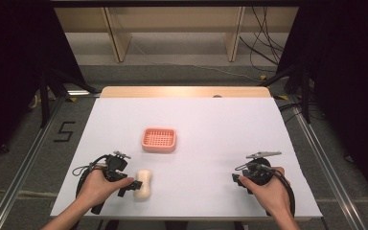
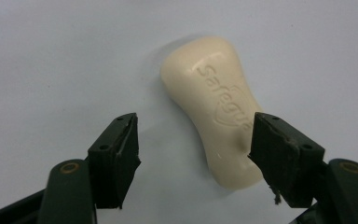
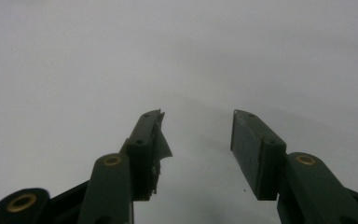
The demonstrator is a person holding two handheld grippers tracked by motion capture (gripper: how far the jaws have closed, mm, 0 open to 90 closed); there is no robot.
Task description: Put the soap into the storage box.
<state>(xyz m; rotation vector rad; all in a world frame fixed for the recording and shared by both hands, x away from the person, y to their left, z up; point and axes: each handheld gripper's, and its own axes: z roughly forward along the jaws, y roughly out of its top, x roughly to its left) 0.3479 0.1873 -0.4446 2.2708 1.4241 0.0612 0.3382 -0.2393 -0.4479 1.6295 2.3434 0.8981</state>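
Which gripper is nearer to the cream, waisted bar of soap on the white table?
Left. The left gripper is at the cream, waisted bar of soap, open jaws either side of its near end. The right gripper hovers far off across the white table, open.

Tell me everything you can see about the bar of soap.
The bar of soap is cream-coloured and smooth, waisted in the middle with rounded ends, and has a brand word and shield embossed on its upper face. It looks whole and dry. It lies flat on the white table, near the front edge, between the open jaws of the left gripper, one pad right at its edge.
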